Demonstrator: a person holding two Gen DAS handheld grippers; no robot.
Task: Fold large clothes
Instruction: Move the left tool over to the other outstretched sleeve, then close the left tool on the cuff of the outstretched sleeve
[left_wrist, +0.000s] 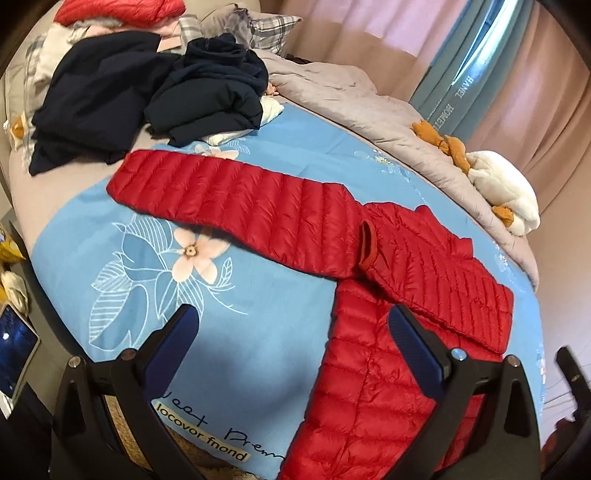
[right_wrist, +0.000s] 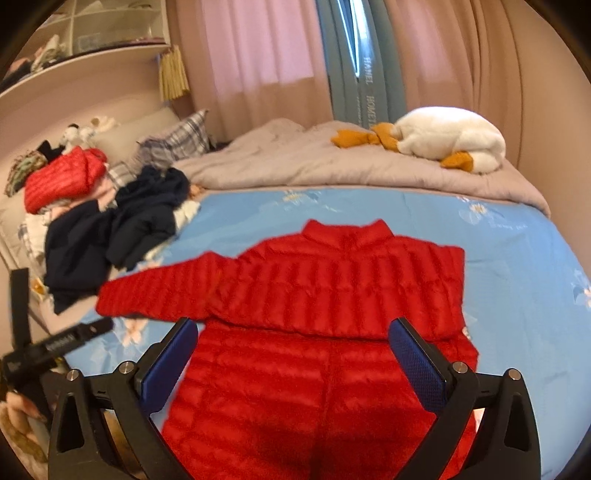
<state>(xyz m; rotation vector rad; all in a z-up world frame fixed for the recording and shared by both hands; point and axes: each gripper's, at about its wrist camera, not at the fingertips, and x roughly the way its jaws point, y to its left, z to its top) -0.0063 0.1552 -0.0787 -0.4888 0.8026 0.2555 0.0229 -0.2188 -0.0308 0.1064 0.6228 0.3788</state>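
Bed with a light-blue floral cover (left_wrist: 258, 155) (right_wrist: 498, 258): it fills both views and carries every garment. Ahead of both tools, a rumpled grey quilt (left_wrist: 351, 99) (right_wrist: 295, 155) lies along its far side.

Red quilted down jacket (left_wrist: 369, 369) (right_wrist: 332, 280): spread flat on the cover directly below and ahead of both tools. One sleeve is folded across the chest; the other extends to the left. The lower hem is cut off by the bottom edge in both views.

Pile of dark navy clothes (left_wrist: 110, 96) (right_wrist: 122, 229): ahead and to the left of both tools, well apart from the jacket body but near the extended sleeve's cuff.

White plush goose with orange feet (left_wrist: 506, 192) (right_wrist: 450, 136): ahead and to the right, resting on the quilt.

Left hand-held gripper (left_wrist: 295, 332): blue-padded fingers spread wide, nothing between them. The right-side finger overlaps the jacket in the picture; contact cannot be judged.

Right hand-held gripper (right_wrist: 295, 339): likewise spread wide and holding nothing, poised over the jacket's lower body.

View differences: only the right wrist view shows the jacket's stand-up collar head-on, a wall shelf, and the other tool's black handle at far left, blurred. Only the left wrist view shows printed lettering on the cover, partly hidden.
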